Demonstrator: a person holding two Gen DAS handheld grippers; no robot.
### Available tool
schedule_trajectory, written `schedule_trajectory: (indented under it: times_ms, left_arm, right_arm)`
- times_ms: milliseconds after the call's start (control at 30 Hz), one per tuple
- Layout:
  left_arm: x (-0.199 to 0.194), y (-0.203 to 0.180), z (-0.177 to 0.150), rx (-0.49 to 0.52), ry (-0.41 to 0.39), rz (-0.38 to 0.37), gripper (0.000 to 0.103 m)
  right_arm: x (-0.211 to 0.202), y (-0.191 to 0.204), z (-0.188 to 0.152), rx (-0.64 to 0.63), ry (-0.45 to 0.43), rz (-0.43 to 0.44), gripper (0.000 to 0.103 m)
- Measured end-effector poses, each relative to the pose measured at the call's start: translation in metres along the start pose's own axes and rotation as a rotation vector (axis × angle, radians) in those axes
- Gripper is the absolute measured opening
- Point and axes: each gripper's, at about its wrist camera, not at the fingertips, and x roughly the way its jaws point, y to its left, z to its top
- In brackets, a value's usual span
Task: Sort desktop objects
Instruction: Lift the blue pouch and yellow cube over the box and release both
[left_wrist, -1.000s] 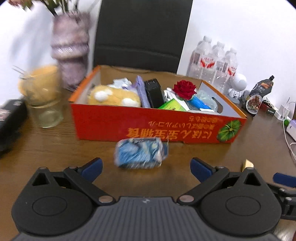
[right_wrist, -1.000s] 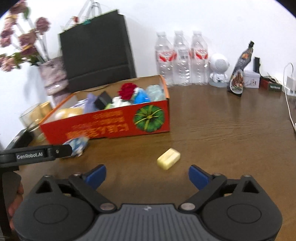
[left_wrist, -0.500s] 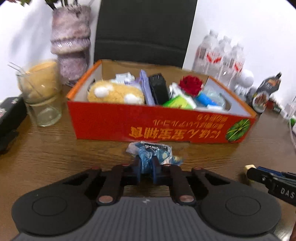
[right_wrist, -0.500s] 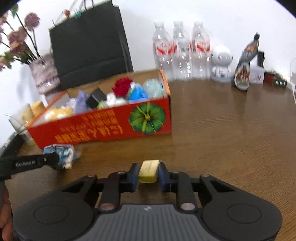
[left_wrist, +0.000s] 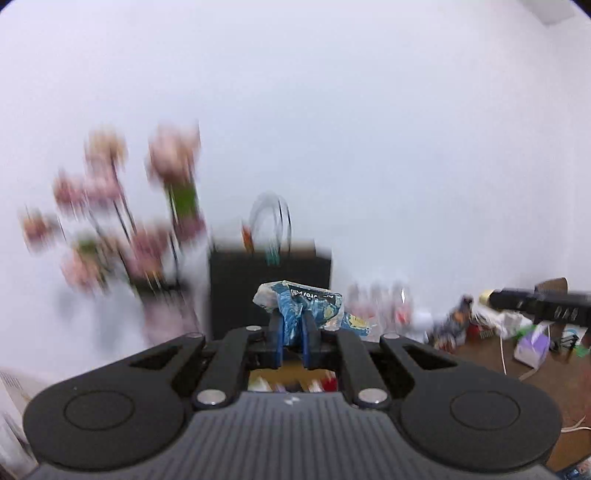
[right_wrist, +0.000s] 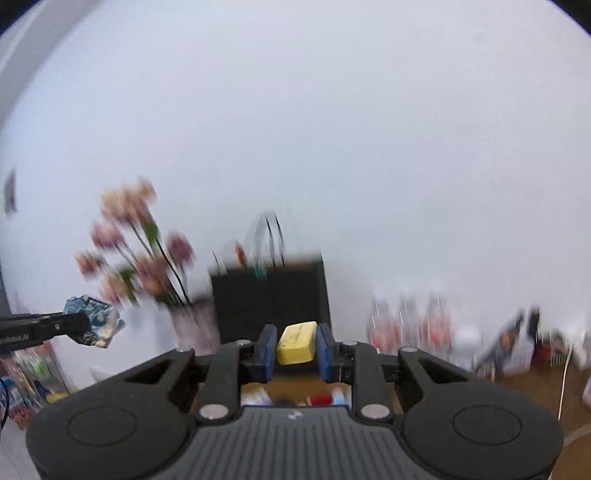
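My left gripper (left_wrist: 291, 321) is shut on a crumpled blue and white packet (left_wrist: 306, 302), held high in the air in front of the black bag. In the right wrist view the same packet (right_wrist: 94, 321) shows at the far left with the left gripper's fingers (right_wrist: 62, 326) on it. My right gripper (right_wrist: 294, 341) is shut on a small yellow block (right_wrist: 297, 343), also lifted well above the table. The right gripper's fingers (left_wrist: 532, 302) reach in from the right edge of the left wrist view. A sliver of the red box's contents (right_wrist: 291, 398) shows below the fingers, blurred.
A black paper bag (right_wrist: 269, 295) stands straight ahead against the white wall. Blurred pink flowers (left_wrist: 122, 221) rise to its left. Water bottles (right_wrist: 406, 325) and small clutter (left_wrist: 517, 332) sit on the brown table (left_wrist: 491, 358) at right.
Both grippers closed, the left on the blue packet and the right on the yellow block, then rose sharply off the table. The views now face the wall, and the box has dropped almost out of sight.
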Motion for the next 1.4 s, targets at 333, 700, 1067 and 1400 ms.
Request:
schedule_trajectory:
  times_ms: [333, 700, 1067, 1400]
  left_arm:
    - [-0.055, 0.014, 0.159, 0.076, -0.058, 0.107, 0.010]
    - [0.008, 0.010, 0.229, 0.076, -0.133, 0.160, 0.010]
    - [0.259, -0.024, 0.006, 0.107, 0.360, -0.080, 0.010]
    - [0.395, -0.004, -0.157, -0.024, 0.747, -0.067, 0.010]
  right_arm:
    - [-0.049, 0.043, 0.184, -0.162, -0.067, -0.058, 0.021]
    - [-0.020, 0.035, 0.267, -0.221, -0.161, -0.147, 0.021]
    - [0.219, -0.036, 0.059, -0.209, 0.307, 0.015, 0.022]
    - [0.350, -0.073, -0.124, -0.098, 0.741, 0.013, 0.022]
